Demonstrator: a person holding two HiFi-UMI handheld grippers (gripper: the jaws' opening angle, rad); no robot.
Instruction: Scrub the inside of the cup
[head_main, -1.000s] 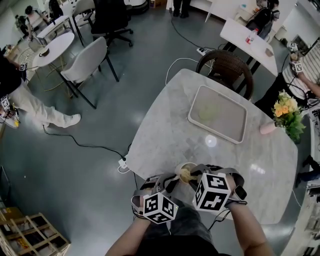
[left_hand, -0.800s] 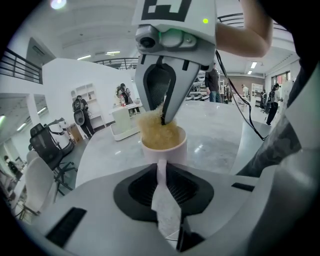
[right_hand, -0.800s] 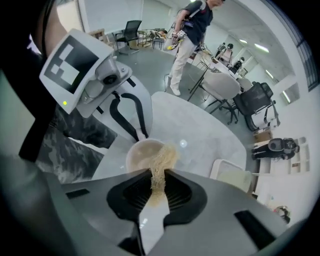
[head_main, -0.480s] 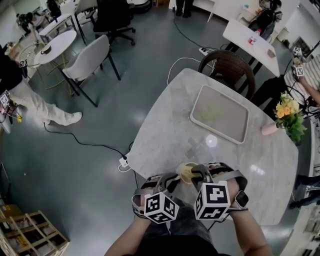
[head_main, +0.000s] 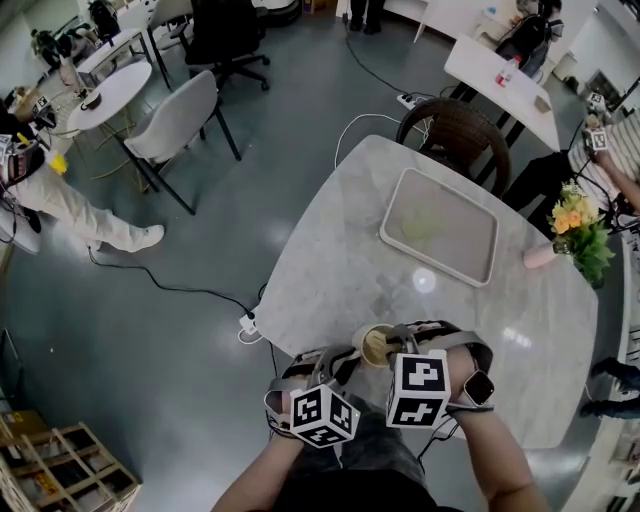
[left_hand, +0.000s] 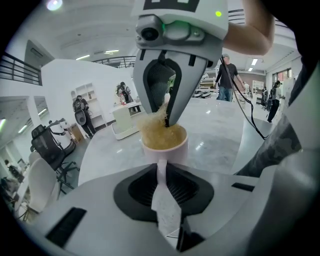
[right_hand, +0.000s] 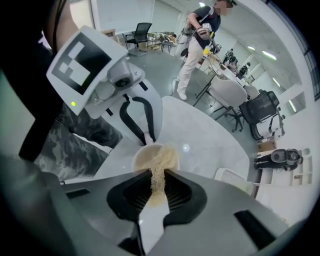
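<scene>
Left gripper (head_main: 343, 360), right gripper (head_main: 393, 344) at cup (head_main: 358, 338), perhaps scrubber (head_main: 375, 348) inside.

The head view looks steeply down from high above the pale grey marble table (head_main: 350, 250). The left gripper view faces slantwise across it, very near; the right gripper view faces straight down, equally near. All three share the small pale pink cup (head_main: 360, 338) and the tabletop
</scene>
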